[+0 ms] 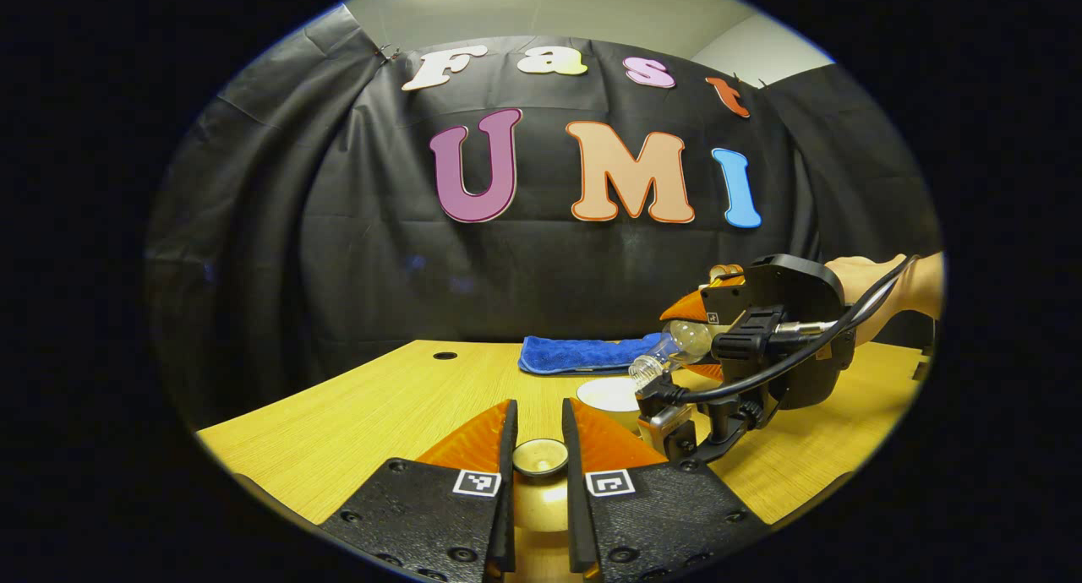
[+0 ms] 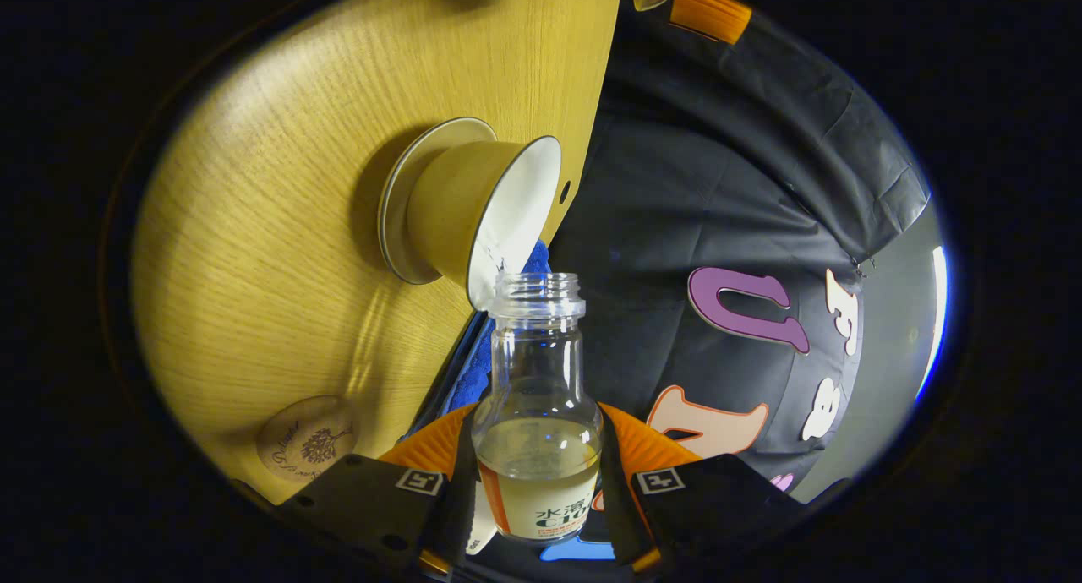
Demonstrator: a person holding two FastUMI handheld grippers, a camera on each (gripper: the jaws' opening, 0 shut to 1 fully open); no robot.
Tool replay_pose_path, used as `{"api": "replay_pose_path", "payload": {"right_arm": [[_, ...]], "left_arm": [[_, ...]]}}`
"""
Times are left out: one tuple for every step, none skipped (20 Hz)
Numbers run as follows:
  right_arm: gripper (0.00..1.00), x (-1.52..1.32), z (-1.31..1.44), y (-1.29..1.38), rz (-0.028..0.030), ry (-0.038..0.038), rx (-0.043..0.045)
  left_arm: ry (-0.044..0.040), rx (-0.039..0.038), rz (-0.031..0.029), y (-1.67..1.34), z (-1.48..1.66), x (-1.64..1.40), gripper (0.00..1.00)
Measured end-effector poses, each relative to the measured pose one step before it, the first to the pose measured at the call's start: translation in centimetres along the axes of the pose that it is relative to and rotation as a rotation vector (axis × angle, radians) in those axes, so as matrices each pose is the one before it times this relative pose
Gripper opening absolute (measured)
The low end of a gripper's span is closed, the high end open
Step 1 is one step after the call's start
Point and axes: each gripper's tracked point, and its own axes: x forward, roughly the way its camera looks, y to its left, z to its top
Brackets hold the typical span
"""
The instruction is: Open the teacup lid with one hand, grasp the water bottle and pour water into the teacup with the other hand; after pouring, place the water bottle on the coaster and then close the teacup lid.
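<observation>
My left gripper [image 1: 539, 438] is shut on the yellowish teacup lid [image 1: 541, 460], held by its knob above the wooden table. To its right, my right gripper [image 1: 697, 338], held by a hand [image 1: 879, 283], is shut on the clear water bottle [image 1: 683, 343]. The bottle is tipped, its open mouth just over the teacup [image 1: 610, 394]. In the right gripper view the bottle [image 2: 534, 414] sits between my right gripper [image 2: 537, 452] fingers with some liquid in its lower part. Its mouth points at the rim of the open teacup [image 2: 473, 215] on its saucer [image 2: 396, 207]. The round coaster [image 2: 306, 438] lies near the table edge.
A folded blue cloth [image 1: 583, 353] lies behind the teacup at the back of the table [image 1: 380, 414]. A small round hole [image 1: 445, 356] is in the tabletop at the far left. A black cable [image 1: 786, 372] hangs off the right gripper's body.
</observation>
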Motion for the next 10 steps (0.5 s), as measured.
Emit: {"api": "replay_pose_path", "payload": {"right_arm": [[0.67,0.085,-0.045,-0.074,-0.00076,-0.00237,-0.00704],[0.67,0.049,0.059,-0.022,0.00102,-0.00123,-0.00545],[0.67,-0.013,-0.053,-0.047,-0.00238,0.00036,-0.00416],[0.67,-0.016,0.113,0.019,0.00081,-0.00095,-0.00090],[0.67,-0.021,-0.002,-0.001,0.00276,-0.00132,0.00064],[0.67,-0.034,0.091,-0.039,-0.00012,-0.00229,-0.00143],[0.67,-0.034,0.023,-0.042,-0.00093,-0.00234,-0.00409],[0.66,-0.038,0.080,-0.079,-0.00107,-0.00076,-0.00409],[0.67,0.018,-0.102,0.095,0.00269,0.00011,-0.00155],[0.66,0.045,-0.034,0.049,0.00313,-0.00021,-0.00274]], "left_arm": [[0.00007,-0.00006,0.00016,-0.006,0.032,0.038,0.22],[-0.00006,-0.00018,-0.00002,0.058,-0.051,-0.046,0.22],[-0.00012,0.00027,0.00004,0.003,0.033,0.004,0.22],[-0.00011,-0.00013,0.00005,-0.028,-0.027,-0.017,0.22],[-0.00004,-0.00002,0.00002,-0.018,-0.002,0.052,0.22],[-0.00002,-0.00023,-0.00016,-0.021,-0.028,-0.010,0.22],[-0.00002,-0.00006,0.00015,0.036,0.056,-0.047,0.22],[-0.00003,0.00006,-0.00008,0.013,-0.040,0.009,0.22],[-0.00018,0.00010,0.00013,-0.014,0.030,0.044,0.22],[-0.00008,0.00020,0.00009,0.020,-0.045,-0.035,0.22]]}}
